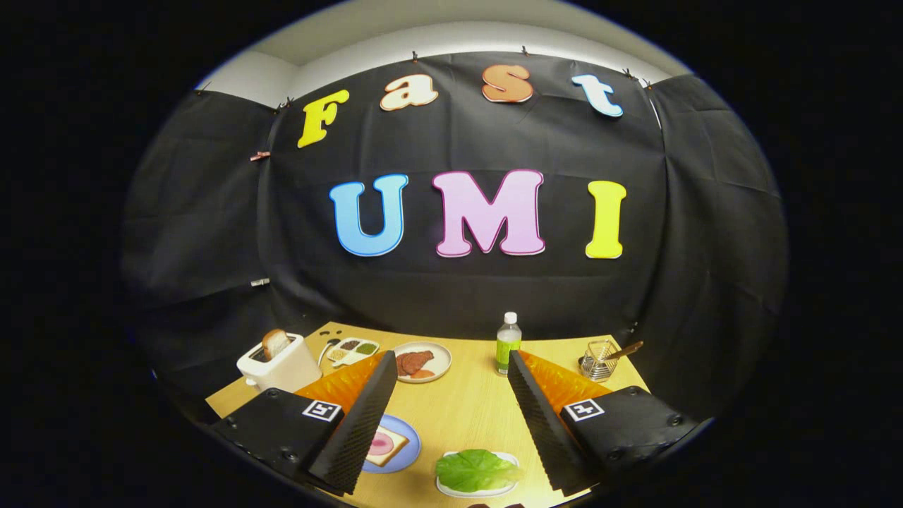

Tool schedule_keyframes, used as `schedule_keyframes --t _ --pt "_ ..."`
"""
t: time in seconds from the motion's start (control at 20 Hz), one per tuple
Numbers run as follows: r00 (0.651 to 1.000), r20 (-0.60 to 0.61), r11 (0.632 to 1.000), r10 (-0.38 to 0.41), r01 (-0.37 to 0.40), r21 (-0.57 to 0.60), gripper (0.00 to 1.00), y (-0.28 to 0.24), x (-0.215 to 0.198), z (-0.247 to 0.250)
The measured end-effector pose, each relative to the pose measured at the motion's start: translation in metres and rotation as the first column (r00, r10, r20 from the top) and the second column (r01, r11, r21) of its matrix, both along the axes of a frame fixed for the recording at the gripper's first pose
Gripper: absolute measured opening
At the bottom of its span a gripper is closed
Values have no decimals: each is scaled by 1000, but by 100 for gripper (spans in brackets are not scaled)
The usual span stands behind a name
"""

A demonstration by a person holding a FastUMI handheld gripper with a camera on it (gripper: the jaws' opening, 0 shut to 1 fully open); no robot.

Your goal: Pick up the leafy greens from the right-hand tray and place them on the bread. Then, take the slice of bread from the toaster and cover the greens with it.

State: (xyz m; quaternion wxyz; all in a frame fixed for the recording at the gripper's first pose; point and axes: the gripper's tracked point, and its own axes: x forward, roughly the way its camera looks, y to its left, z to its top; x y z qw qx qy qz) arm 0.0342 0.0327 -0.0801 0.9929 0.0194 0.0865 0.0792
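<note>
My gripper (446, 367) is open above the wooden table, its two black fingers spread wide with nothing between them. Low between the fingers lies a green leafy piece (474, 470) on a small white tray (442, 488). Left of it, partly behind my left finger (360, 430), a slice of bread with a pink ham piece (384, 445) rests on a blue plate (410, 451). Beyond the left finger stands a white toaster (279, 367) with a bread slice (275, 343) sticking up from its slot.
A beige plate with brown meat slices (421, 362) sits ahead between the fingers, next to a white sauce tray (353, 349). A small bottle of green drink (507, 343) stands near the right finger. A wire holder with a utensil (600, 360) is at the table's far right.
</note>
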Motion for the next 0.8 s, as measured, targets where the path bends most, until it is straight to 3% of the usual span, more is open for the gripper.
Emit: schedule_keyframes --t 0.3,0.8 --pt "974 -210 994 84 -97 -49 99 -3 -5 -94" --pt "845 -497 954 197 -281 -100 99 -22 -6 -247"
